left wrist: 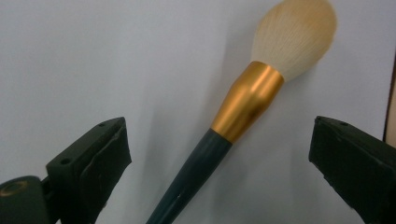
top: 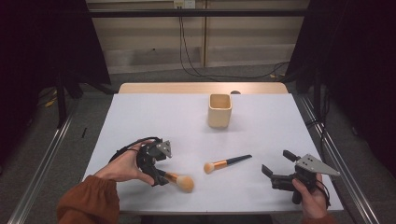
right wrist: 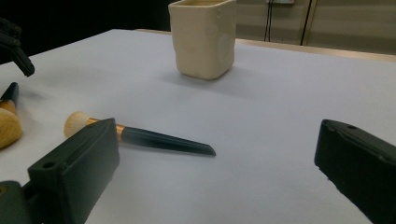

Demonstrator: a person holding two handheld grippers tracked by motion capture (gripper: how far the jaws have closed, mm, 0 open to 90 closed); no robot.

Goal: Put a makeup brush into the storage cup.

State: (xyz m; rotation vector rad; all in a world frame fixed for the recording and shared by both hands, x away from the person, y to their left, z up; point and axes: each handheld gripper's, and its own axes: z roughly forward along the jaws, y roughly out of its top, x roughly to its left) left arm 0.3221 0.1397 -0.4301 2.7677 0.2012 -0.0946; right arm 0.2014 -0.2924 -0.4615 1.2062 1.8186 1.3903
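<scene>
The left gripper (top: 156, 175) sat at the near left of the white table (top: 140, 116), its jaws spread wide to either side of a large brush (left wrist: 243, 112). The left gripper view showed the dark handle, gold ferrule and pale bristle head lying flat and ungripped. The right gripper (top: 276, 163) hovered at the near right with jaws apart and empty. Its own view showed a smaller brush (right wrist: 140, 135) lying mid-table, well apart from the cream cup (right wrist: 203, 37), whose open top the high view revealed.
</scene>
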